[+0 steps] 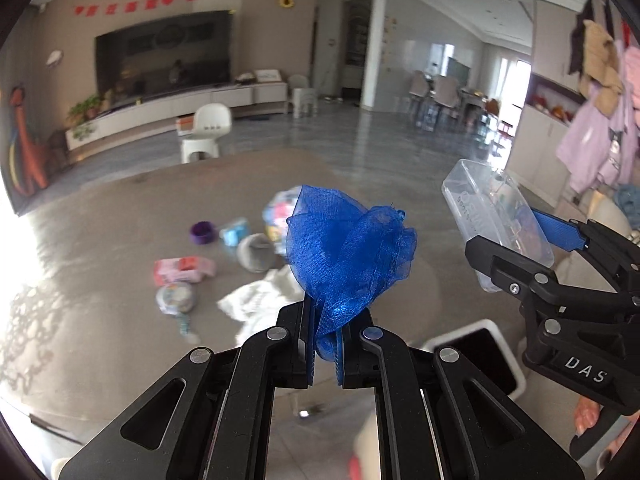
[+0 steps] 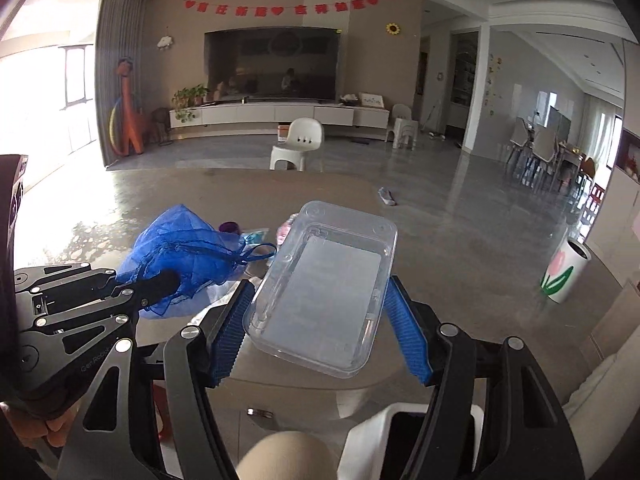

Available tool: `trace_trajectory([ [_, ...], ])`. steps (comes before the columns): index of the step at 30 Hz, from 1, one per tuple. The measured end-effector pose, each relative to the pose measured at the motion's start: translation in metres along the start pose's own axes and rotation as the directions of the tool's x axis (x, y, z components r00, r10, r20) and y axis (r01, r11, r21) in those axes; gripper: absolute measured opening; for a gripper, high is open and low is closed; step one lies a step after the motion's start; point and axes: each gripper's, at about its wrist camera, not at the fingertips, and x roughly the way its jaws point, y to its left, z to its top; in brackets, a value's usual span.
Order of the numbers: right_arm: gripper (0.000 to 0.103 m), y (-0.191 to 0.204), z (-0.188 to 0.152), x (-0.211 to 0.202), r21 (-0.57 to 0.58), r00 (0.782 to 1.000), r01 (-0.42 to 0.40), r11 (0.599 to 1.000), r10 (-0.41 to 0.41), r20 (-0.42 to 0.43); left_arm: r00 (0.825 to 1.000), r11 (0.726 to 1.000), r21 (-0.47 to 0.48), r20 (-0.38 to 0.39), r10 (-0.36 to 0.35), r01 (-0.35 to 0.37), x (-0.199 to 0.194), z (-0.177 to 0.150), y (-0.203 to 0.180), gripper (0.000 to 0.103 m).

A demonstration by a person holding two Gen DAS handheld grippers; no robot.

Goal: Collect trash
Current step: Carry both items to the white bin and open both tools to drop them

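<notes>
- Left gripper (image 1: 325,344): jaws nearly together, pinching the lower end of a blue mesh pouch (image 1: 348,252); the pouch puffs out above the fingertips, held off the table (image 1: 100,220).
- Right gripper (image 2: 320,320): jaws spread fairly wide, blue ribbed pads (image 2: 230,336) pressing both long sides of a clear plastic container (image 2: 324,284) (open side facing the camera, tilted).
- Both items are held in the air above the table's near edge, side by side and apart.
- White bin (image 2: 404,420) with dark opening sits below the right gripper.
- Remaining litter on the table: purple ring (image 1: 202,232), pink packet (image 1: 182,270), white crumpled tissue (image 1: 260,300) (others blurred).
</notes>
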Motion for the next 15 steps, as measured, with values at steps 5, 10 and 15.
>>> trace_trajectory([
  [5, 0.067, -0.033, -0.017, -0.018, 0.054, 0.997, 0.075, 0.996, -0.075, 0.004, 0.997, 0.995, 0.062, -0.016, -0.08, 0.08, 0.011, -0.001, -0.051, 0.007],
  [10, 0.067, -0.061, -0.04, -0.03, 0.1, 0.988, 0.155, 0.983, -0.154, -0.019, 0.985, 0.979, 0.116, -0.057, -0.161, 0.167, 0.026, -0.009, -0.1, 0.007],
  [15, 0.067, -0.092, -0.07, -0.036, 0.145, 0.973, 0.228, 0.963, -0.22, -0.066, 0.965, 0.954, 0.167, -0.128, -0.229, 0.249, 0.047, -0.023, -0.147, 0.007],
])
